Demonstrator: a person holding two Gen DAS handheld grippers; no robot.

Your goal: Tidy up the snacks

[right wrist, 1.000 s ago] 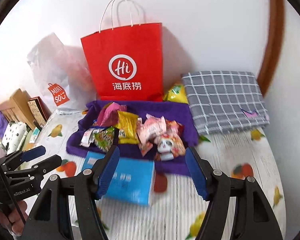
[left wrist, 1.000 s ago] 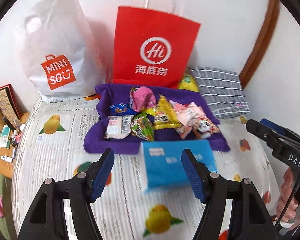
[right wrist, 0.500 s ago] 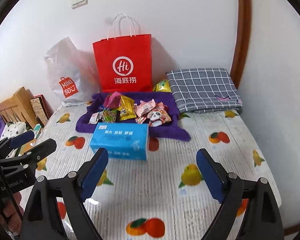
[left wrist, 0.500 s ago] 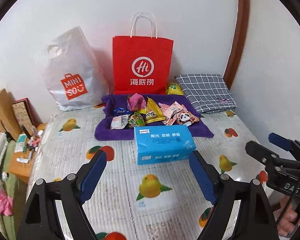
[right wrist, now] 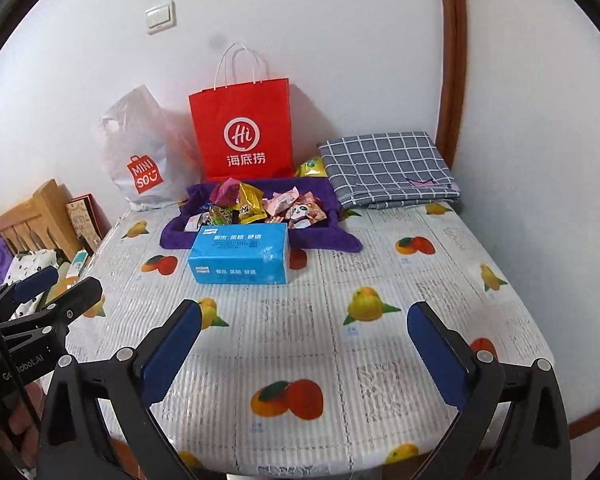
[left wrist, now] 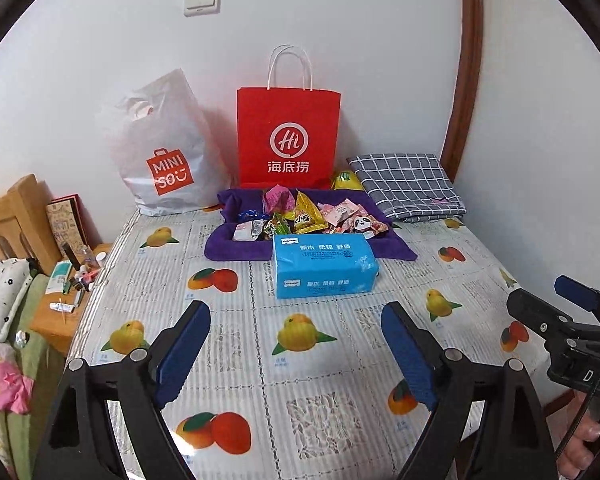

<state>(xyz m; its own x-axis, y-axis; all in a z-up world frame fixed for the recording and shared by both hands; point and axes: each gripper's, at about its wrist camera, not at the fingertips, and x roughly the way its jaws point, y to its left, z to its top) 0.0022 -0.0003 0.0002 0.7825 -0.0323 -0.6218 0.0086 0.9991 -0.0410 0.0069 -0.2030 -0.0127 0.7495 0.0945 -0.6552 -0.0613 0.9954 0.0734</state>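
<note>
— Where are the snacks?
— Crinkly coloured snack packets (left wrist: 300, 218) lie jumbled, pointing every way, on a purple cloth (left wrist: 224, 246) at the desk's (left wrist: 260, 360) far end, behind a blue tissue pack (left wrist: 322, 264) lying crosswise.
— Writing?
— White plastic bag (left wrist: 164, 152): "MINISO". Red paper bag (left wrist: 288, 136): "Hi".
— Grippers?
— Left hand-held gripper (left wrist: 296, 344) and right hand-held gripper (right wrist: 304, 344) both gape wide, holding nothing.

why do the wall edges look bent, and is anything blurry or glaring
Left wrist view: fisheye bends the door frame; the snacks are sharp. Right wrist view: same curving, dark corner vignette, faint sheen on the tablecloth, no strong glare.
</note>
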